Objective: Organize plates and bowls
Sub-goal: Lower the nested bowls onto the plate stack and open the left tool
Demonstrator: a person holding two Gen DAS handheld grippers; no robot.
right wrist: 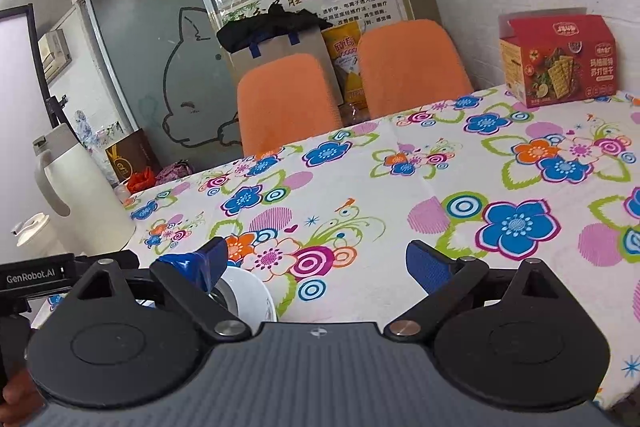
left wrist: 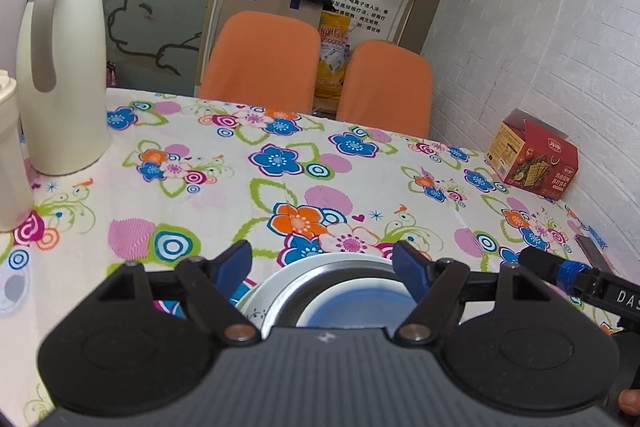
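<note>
A stack of dishes sits at the near table edge: a white plate (left wrist: 256, 301) with a metal bowl (left wrist: 316, 279) on it and a blue dish (left wrist: 356, 309) inside the bowl. My left gripper (left wrist: 322, 261) hovers just above this stack, open, its blue pads on either side of the bowl and touching nothing. In the right wrist view the white plate (right wrist: 250, 295) shows beside the left finger. My right gripper (right wrist: 316, 261) is open over the flowered cloth to the right of the stack, holding nothing. The other gripper's body (right wrist: 38, 275) appears at the left.
The table carries a flowered tablecloth (left wrist: 288, 167). A cream thermos jug (left wrist: 60, 67) and a white cup (left wrist: 10, 155) stand at the left. A red cracker box (left wrist: 532, 155) sits at the far right near the wall. Two orange chairs (left wrist: 260, 59) stand behind the table.
</note>
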